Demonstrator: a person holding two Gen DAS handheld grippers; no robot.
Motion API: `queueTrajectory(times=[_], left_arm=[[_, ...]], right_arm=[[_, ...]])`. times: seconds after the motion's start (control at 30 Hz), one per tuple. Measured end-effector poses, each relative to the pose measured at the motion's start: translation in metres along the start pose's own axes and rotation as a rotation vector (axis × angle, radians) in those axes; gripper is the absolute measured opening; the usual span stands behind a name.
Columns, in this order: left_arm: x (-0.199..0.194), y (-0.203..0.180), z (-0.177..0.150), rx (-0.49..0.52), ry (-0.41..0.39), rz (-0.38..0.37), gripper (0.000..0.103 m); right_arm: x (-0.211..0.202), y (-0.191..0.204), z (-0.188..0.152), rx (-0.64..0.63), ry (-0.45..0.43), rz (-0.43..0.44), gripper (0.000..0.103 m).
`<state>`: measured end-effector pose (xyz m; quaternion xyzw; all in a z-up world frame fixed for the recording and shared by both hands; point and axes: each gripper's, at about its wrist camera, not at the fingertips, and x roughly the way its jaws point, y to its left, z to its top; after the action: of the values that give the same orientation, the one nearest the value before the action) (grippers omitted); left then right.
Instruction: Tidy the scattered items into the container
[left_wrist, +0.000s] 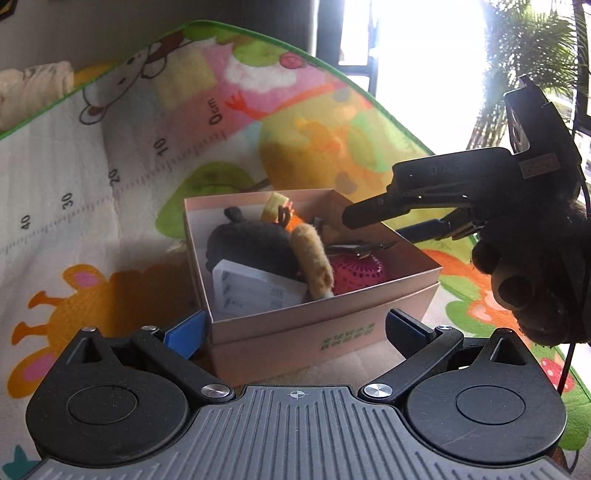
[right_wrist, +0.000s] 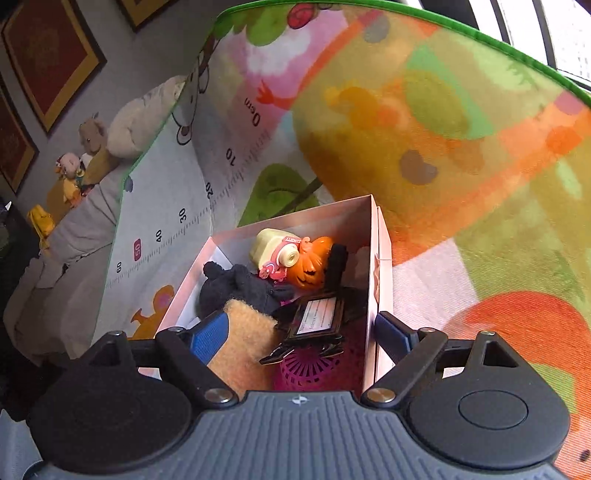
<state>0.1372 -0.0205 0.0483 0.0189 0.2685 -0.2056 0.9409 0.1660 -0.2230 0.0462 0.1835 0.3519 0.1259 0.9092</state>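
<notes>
A pink cardboard box (left_wrist: 325, 317) stands on the play mat, holding a black plush (left_wrist: 251, 243), a tan plush roll (left_wrist: 314, 254), a white plastic tray (left_wrist: 251, 288) and a magenta ball (left_wrist: 358, 269). My left gripper (left_wrist: 295, 332) is open just in front of the box's near wall, empty. From the right, my right gripper (left_wrist: 375, 226) hangs over the box. In the right wrist view the right gripper (right_wrist: 301, 330) is open above the box (right_wrist: 373, 258), with nothing pressed between its pads. Below it lie an orange pumpkin (right_wrist: 314, 266), a black card frame (right_wrist: 317, 321) and the tan plush (right_wrist: 243, 343).
The colourful play mat (left_wrist: 110, 221) with a printed ruler spreads around the box. Stuffed toys (right_wrist: 92, 140) sit on a grey cushion beyond the mat's green edge. A bright window and a plant (left_wrist: 528, 44) lie at the far right.
</notes>
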Motion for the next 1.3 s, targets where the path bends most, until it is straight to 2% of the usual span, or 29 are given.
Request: queueTrajectory(times=[0.17,0.23,0.37,0.47,0.57,0.77,0.97,1.3], left_arm=[[-0.004,0.010,-0.004,-0.007,0.020,0.056,0.103],[-0.007,0.009,-0.008,-0.018,0.048,0.097,0.103],[-0.008,0.006,-0.021,-0.075,0.120,0.173,0.103],[-0.008,0.004,-0.032,-0.122,0.130,0.183,0.103],[-0.008,-0.003,-0.039,-0.115,0.123,0.227,0.103],[0.002,-0.012,-0.043,-0.093,0.166,0.312,0.103],[0.007,-0.007,-0.045,-0.117,0.145,0.321,0.103],[0.006,-0.009,-0.045,-0.111,0.144,0.331,0.103]], right_arm=[[0.005,0.014,-0.002,-0.008,-0.034,-0.009,0.090],[-0.006,0.016,-0.011,-0.024,-0.069,-0.065,0.102],[-0.035,0.025,-0.049,-0.154,-0.109,-0.170,0.103],[-0.049,0.029,-0.082,-0.217,-0.085,-0.229,0.103],[-0.057,0.025,-0.107,-0.190,-0.055,-0.253,0.103],[-0.050,0.021,-0.130,-0.166,0.001,-0.280,0.103],[-0.037,0.028,-0.137,-0.259,0.001,-0.358,0.103],[-0.040,0.028,-0.143,-0.253,-0.046,-0.362,0.103]])
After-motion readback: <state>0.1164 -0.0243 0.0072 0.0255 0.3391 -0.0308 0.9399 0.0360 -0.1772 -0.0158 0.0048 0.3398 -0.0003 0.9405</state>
